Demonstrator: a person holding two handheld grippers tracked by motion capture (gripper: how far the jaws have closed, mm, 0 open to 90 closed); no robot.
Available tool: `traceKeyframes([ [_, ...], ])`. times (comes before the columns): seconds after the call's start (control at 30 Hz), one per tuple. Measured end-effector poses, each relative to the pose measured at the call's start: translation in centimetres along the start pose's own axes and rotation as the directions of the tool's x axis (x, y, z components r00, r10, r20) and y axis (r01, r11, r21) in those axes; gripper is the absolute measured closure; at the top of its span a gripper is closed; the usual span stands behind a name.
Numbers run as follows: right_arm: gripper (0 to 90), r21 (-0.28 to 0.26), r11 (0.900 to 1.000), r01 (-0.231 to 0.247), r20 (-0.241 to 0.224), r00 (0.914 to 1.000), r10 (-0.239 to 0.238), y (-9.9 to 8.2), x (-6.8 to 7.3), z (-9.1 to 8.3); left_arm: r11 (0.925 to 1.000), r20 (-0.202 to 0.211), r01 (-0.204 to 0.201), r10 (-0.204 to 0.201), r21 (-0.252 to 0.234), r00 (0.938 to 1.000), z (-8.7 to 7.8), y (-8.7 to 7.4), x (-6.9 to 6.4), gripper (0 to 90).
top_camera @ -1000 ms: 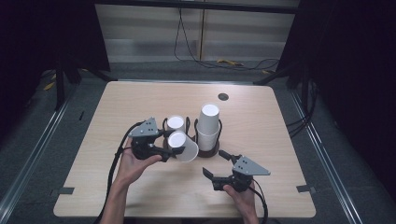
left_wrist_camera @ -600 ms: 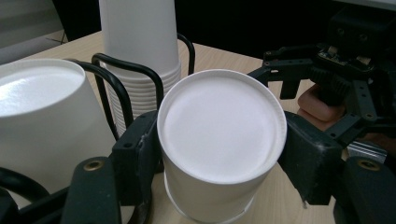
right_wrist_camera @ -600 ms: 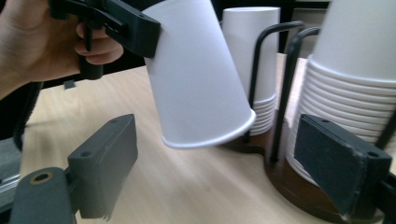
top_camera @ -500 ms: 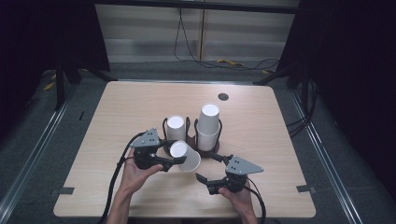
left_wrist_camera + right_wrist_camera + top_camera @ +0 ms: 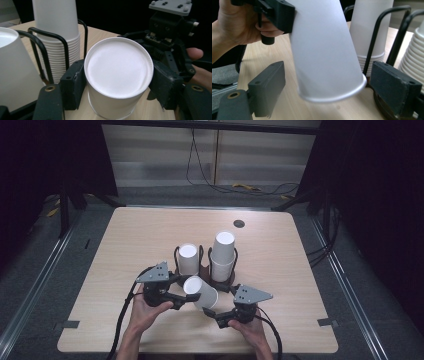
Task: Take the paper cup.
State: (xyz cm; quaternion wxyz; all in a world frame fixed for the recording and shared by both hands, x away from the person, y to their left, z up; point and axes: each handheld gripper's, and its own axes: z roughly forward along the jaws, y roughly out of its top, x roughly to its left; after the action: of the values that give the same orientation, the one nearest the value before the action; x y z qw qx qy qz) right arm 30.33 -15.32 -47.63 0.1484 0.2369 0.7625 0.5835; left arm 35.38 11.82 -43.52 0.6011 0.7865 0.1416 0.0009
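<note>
At the near edge of the tabletop (image 5: 125, 240), a person's two hands each hold a gripper. The left gripper (image 5: 186, 296) is clamped on a single white paper cup (image 5: 201, 291), one jaw on each side of it just below its closed base. The cup is upside down and tilted, its base toward the left gripper and its open rim lower, toward the right gripper (image 5: 211, 312); in the right gripper view the rim hangs just above the wood. The right gripper's jaws stand apart, one on each side of the cup's rim end, neither touching it.

Just beyond the cup stands a dark wire cup holder (image 5: 206, 270) with two compartments. Its left compartment holds a short stack of inverted white cups (image 5: 188, 259); its right compartment holds a taller stack (image 5: 223, 255), rims layered at the bottom.

Farther back, a small dark round mark (image 5: 239, 224) lies on the tabletop near its far edge. Cables (image 5: 260, 189) run across the floor behind
</note>
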Motion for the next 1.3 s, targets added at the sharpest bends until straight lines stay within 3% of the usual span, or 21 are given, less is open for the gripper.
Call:
traceKeyframes([
  [0.33, 13.8, -0.038, 0.9992, 0.012, -0.045, 0.9989, -0.014, -0.2, -0.2, 1.4, 0.9999, 0.034, 0.015, -0.014, -0.005, 0.9993, 0.6, -0.2, -0.1, 34.2],
  [0.73, 21.1, -0.018, 0.9998, 0.004, -0.055, 0.9985, -0.005, -0.6, -0.2, 2.3, 0.9981, 0.067, 0.055, -0.054, -0.027, 0.9963, 0.5, -0.8, 0.4, 34.1],
  [1.0, 23.7, 0.007, 0.9999, 0.013, -0.060, 0.9981, -0.012, -0.5, -0.2, 2.3, 0.9997, 0.049, 0.024, -0.023, -0.011, 0.9985, 0.5, -0.9, 0.3, 33.3],
  [1.1, 24.3, 0.014, 0.9998, 0.011, -0.056, 0.9984, -0.010, -0.5, -0.3, 2.2, 0.9992, 0.038, 0.033, -0.032, -0.022, 0.9988, 0.5, -1.1, 0.4, 32.4],
  [1.13, 24.5, 0.016, 0.9998, 0.009, -0.054, 0.9985, -0.008, -0.5, -0.4, 2.2, 0.9992, 0.015, 0.030, -0.030, -0.025, 0.9994, 0.5, -1.2, 0.4, 30.8],
  [1.2, 24.6, 0.020, 0.9998, 0.006, -0.056, 0.9984, -0.005, -0.5, -0.5, 2.1, 0.9974, 0.015, 0.050, -0.049, -0.052, 0.9987, 0.5, -1.4, 0.5, 25.9],
  [1.3, 24.7, 0.027, 0.9996, 0.002, -0.058, 0.9983, -0.001, -0.5, -0.6, 2.0, 0.9979, 0.001, 0.045, -0.045, -0.046, 0.9990, 0.3, -1.5, 0.5, 24.7],
])
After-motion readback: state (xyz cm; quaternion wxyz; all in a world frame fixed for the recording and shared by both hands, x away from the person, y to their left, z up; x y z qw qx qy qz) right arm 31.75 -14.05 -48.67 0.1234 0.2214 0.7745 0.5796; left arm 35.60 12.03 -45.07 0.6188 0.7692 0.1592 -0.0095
